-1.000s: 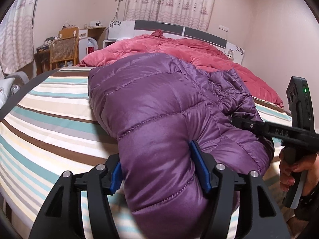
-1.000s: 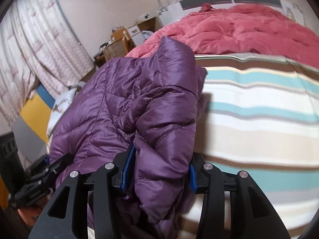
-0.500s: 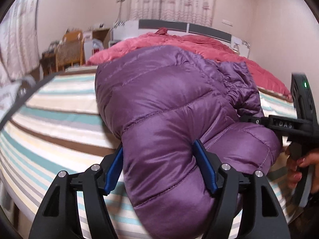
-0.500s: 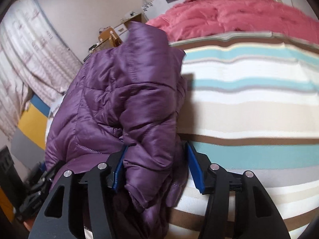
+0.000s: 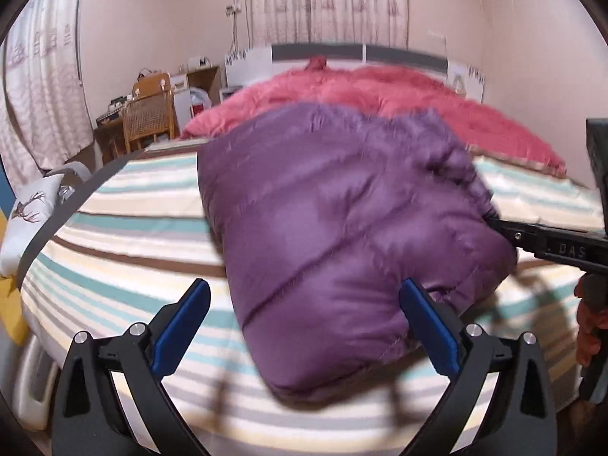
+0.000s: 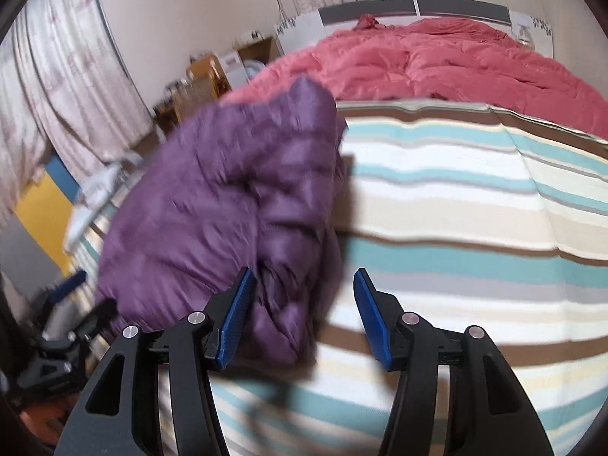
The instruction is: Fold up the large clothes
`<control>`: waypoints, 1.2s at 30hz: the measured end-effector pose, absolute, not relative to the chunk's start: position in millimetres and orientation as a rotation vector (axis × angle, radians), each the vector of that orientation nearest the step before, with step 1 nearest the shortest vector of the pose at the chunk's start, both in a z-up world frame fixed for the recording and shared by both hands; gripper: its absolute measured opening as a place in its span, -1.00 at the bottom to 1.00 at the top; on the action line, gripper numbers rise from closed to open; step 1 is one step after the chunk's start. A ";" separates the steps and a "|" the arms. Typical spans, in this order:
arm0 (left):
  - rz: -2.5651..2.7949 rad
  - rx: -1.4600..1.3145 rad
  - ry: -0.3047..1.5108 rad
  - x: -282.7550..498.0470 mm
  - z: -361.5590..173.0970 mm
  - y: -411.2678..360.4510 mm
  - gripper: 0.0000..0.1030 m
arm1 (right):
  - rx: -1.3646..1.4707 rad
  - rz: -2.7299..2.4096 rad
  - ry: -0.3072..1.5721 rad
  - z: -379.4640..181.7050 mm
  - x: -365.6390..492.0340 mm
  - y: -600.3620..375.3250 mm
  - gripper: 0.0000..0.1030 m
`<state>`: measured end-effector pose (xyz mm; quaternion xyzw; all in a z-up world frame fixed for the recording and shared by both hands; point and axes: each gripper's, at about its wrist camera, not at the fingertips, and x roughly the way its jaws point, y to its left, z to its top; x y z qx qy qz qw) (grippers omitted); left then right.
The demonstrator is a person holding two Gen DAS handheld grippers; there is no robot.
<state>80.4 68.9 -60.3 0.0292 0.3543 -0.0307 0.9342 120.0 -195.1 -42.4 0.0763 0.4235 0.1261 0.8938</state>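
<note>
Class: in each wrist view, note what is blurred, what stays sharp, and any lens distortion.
Left wrist view: purple jacket motion-smeared, left gripper sharp, striped sheet bowed by fisheye. Right wrist view: jacket and curtains smeared, right gripper crisp, dark corners.

Both grippers were black plastic. The left gripper [image 5: 304,319] had blue pads [image 5: 425,326] and silver screws [image 5: 473,329]. The right gripper [image 6: 304,315] matched it, with "DAS" lettered along its side rail [image 5: 562,250].
</note>
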 end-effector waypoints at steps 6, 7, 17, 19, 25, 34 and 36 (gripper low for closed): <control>-0.070 0.042 0.774 65.7 -65.9 65.0 0.93 | 0.219 0.263 0.901 -50.4 111.7 -202.1 0.06; -0.068 0.058 0.762 59.9 -62.3 62.6 0.93 | 0.214 0.267 0.888 -45.9 108.4 -201.6 0.06; 0.044 -0.016 0.676 13.5 -33.7 59.5 0.96 | 0.067 0.305 0.775 -7.6 62.7 -178.9 0.66; 0.064 -0.054 0.665 6.4 -30.2 65.3 0.96 | 0.045 0.305 0.757 -3.2 53.6 -174.7 0.78; 0.198 -0.081 0.651 -11.8 -26.2 79.5 0.96 | 0.020 0.313 0.725 5.9 33.1 -170.5 0.84; 0.257 -0.054 0.615 -30.8 -21.3 76.9 0.96 | -0.009 0.284 0.676 13.4 10.9 -170.8 0.93; 0.251 -0.053 0.617 -30.5 -19.9 76.6 0.96 | -0.006 0.275 0.674 13.4 9.9 -172.0 0.93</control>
